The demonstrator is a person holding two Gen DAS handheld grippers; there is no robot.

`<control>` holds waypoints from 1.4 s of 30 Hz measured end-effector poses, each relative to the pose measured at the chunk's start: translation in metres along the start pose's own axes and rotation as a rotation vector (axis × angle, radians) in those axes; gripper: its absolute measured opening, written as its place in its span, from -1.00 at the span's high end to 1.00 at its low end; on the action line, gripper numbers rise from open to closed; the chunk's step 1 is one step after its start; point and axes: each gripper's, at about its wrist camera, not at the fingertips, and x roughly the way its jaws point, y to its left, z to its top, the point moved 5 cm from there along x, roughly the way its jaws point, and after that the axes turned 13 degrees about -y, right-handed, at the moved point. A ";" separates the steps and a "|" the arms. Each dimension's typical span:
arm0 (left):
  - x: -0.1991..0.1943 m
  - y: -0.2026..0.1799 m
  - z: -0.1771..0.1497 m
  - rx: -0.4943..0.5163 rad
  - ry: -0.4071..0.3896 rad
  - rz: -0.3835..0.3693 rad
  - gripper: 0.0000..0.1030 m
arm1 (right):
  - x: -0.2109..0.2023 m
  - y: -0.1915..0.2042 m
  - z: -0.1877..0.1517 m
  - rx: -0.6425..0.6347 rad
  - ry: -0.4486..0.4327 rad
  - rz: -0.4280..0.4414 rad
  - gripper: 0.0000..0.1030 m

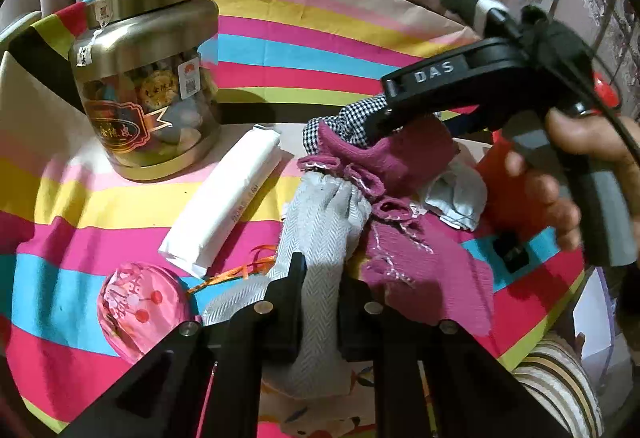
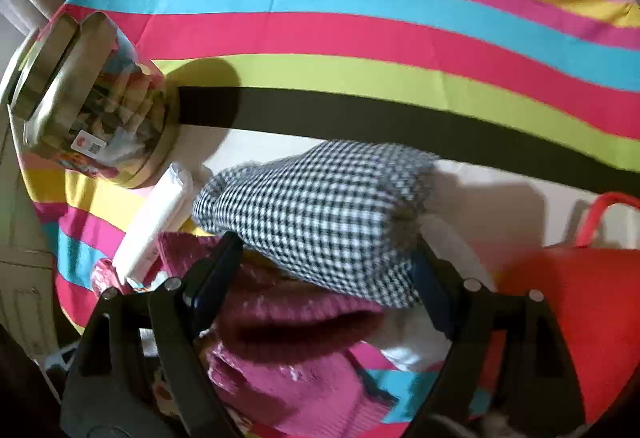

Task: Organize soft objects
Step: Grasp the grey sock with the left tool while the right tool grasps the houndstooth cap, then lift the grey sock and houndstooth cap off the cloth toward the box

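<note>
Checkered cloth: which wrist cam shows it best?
Right wrist. The checkered cloth fills the middle of that view, lying between the open fingers of the right gripper, on top of the magenta knit. The left wrist view shows only a corner of it, behind the right gripper's body and the magenta knit.

red bag (image 2: 592,318) cut off by right edge.

Left gripper (image 1: 320,302) clamped, right gripper (image 2: 324,270) apparently open

One jar (image 1: 146,86), one white packet (image 1: 224,198), one pink round wrapped thing (image 1: 140,312), one red bag (image 2: 580,318), and perhaps four cloths (image 1: 320,222), bunched together.
</note>
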 end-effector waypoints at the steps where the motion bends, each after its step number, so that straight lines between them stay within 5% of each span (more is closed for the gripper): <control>1: -0.001 0.000 0.000 -0.004 -0.002 0.000 0.75 | 0.002 0.000 -0.001 0.014 -0.002 0.022 -0.64; 2: -0.001 0.000 0.000 -0.008 -0.003 -0.001 0.75 | 0.005 -0.001 -0.001 0.030 -0.002 0.042 -0.54; 5: 0.001 -0.001 0.000 -0.021 -0.013 -0.001 0.76 | 0.010 -0.002 -0.003 0.063 0.002 0.067 0.39; 9: -0.003 0.005 0.004 -0.049 -0.039 0.000 0.80 | 0.000 0.000 -0.003 0.029 -0.045 0.059 0.64; 22: -0.033 0.005 0.015 -0.131 -0.139 -0.024 0.81 | -0.100 -0.001 -0.014 0.007 -0.356 0.040 0.68; 42: -0.102 0.020 0.024 -0.374 -0.356 -0.141 0.81 | -0.190 -0.021 -0.122 0.038 -0.483 0.034 0.68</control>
